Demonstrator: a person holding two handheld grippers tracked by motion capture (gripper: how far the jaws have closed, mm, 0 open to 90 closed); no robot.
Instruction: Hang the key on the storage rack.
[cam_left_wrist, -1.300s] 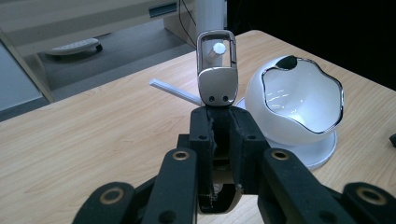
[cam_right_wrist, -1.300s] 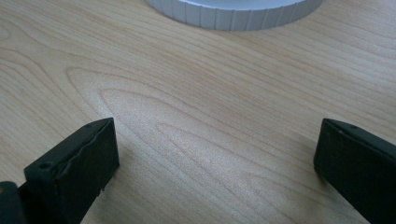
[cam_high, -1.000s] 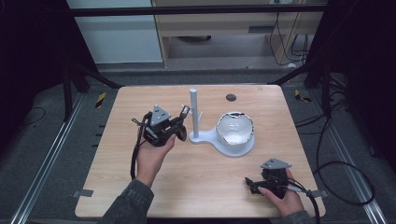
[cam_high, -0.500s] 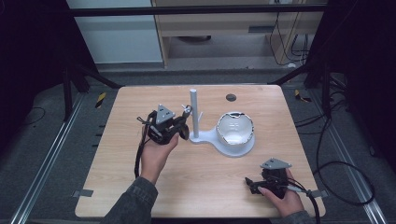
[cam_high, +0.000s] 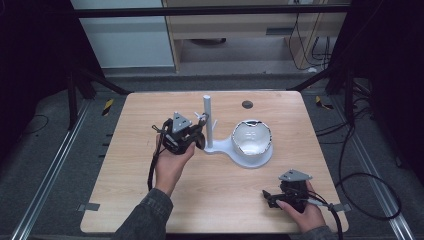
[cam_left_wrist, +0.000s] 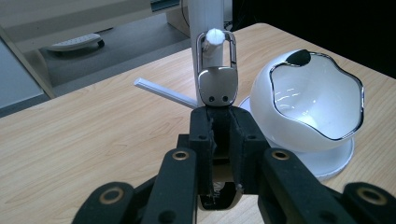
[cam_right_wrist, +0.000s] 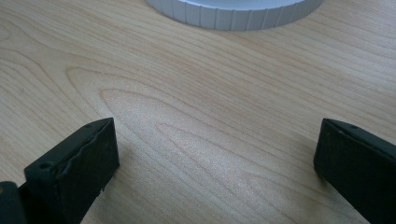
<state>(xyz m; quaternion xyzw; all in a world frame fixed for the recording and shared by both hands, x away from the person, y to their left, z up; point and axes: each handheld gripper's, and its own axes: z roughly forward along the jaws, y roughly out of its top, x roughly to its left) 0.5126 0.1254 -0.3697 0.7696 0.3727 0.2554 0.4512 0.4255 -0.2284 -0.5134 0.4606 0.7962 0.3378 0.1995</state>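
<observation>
A white stand (cam_high: 235, 154) sits mid-table with an upright post (cam_high: 207, 117) and a glossy white bowl (cam_high: 252, 137). My left gripper (cam_high: 198, 136) is just left of the post, shut on a silver metal clip (cam_left_wrist: 216, 86). The clip's loop is hooked around a short white peg (cam_left_wrist: 214, 36) that sticks out of the post (cam_left_wrist: 205, 14). A second thin peg (cam_left_wrist: 163, 92) juts sideways lower down, and the bowl (cam_left_wrist: 313, 100) is to the right. My right gripper (cam_high: 270, 196) rests at the table's front right, open, with bare wood between its jaws (cam_right_wrist: 215, 154).
A small dark round hole (cam_high: 247, 104) marks the table's far side. The ribbed edge of the stand's base (cam_right_wrist: 233, 14) lies ahead of the right gripper. Dark frame legs and cables surround the table on the floor.
My left gripper has moved slightly right toward the post, carrying the clip up to the peg. The right gripper has stayed put.
</observation>
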